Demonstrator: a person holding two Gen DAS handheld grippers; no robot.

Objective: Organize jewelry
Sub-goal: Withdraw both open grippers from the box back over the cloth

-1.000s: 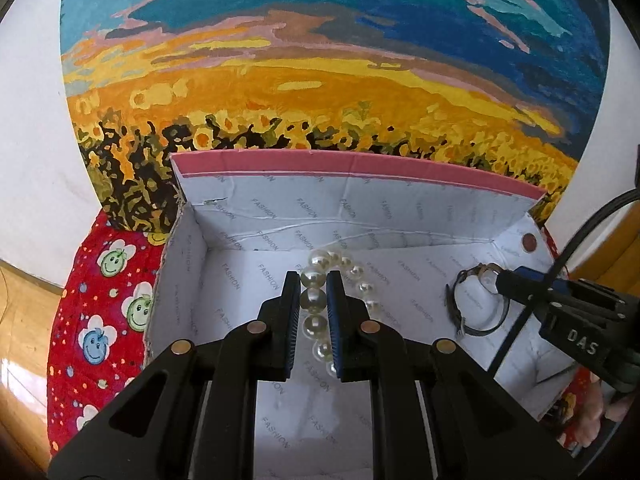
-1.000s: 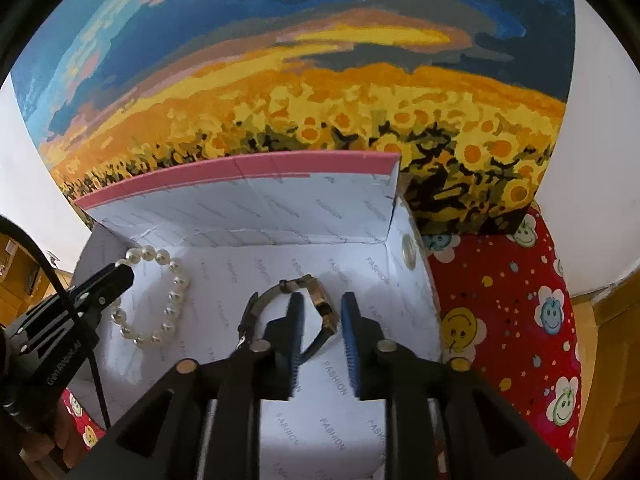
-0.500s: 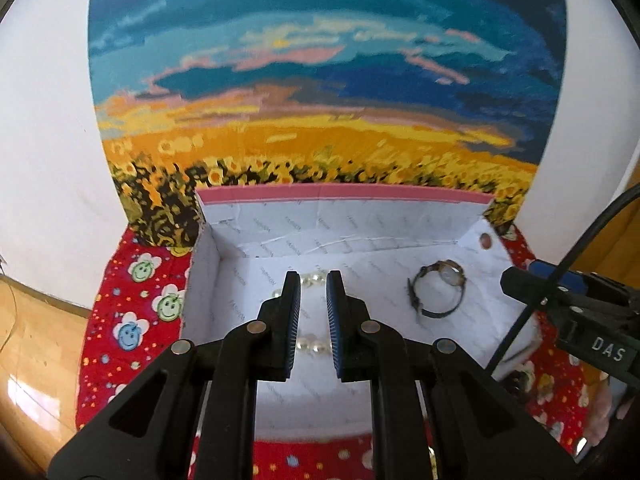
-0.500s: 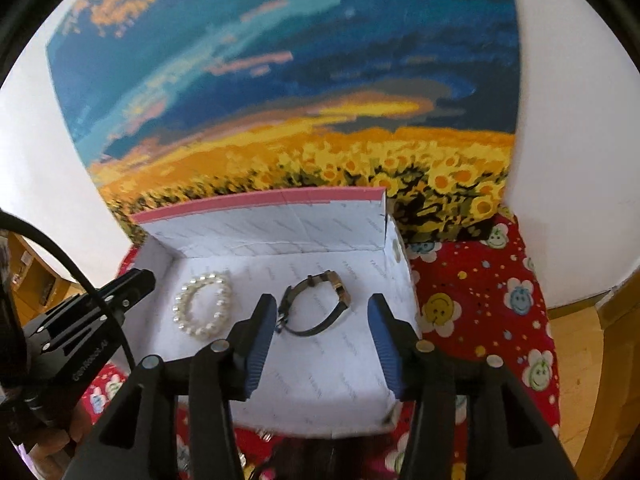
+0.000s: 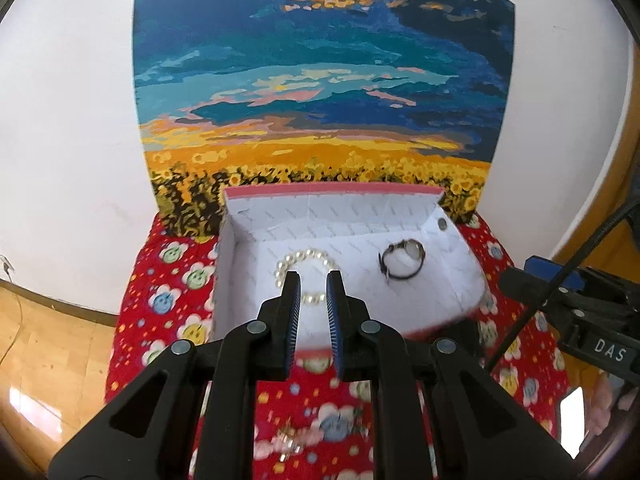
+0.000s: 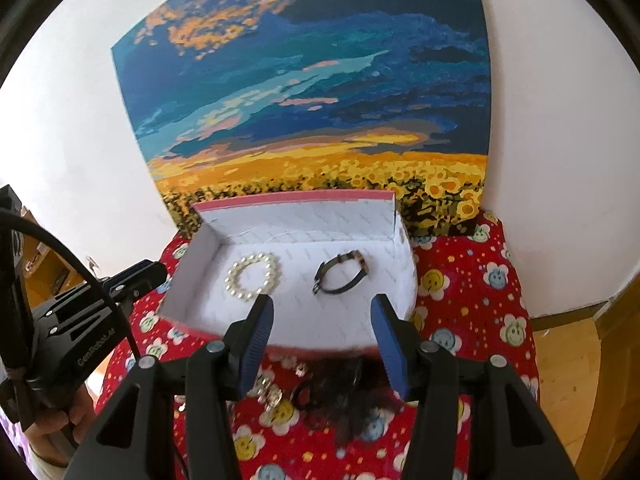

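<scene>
One open box (image 6: 394,280) with a pink rim and white printed lining sits on a red smiley-flower cloth (image 6: 472,292), and it holds two pieces: one pearl bracelet (image 6: 253,276) on its left half and one dark-strapped wristwatch (image 6: 340,274) on its right half, lying apart from each other. The left gripper (image 5: 313,312) hangs in front of the box with nothing between its fingers, which stand slightly parted, partly covering the bracelet in its own view. The right gripper (image 6: 322,332) is spread wide and empty above the box's near edge. Near it on the cloth lie a few small metallic trinkets (image 6: 272,394) and a dark fuzzy item (image 6: 344,392), blurred. One sunflower-field painting (image 6: 312,112) leans against the white wall behind.
</scene>
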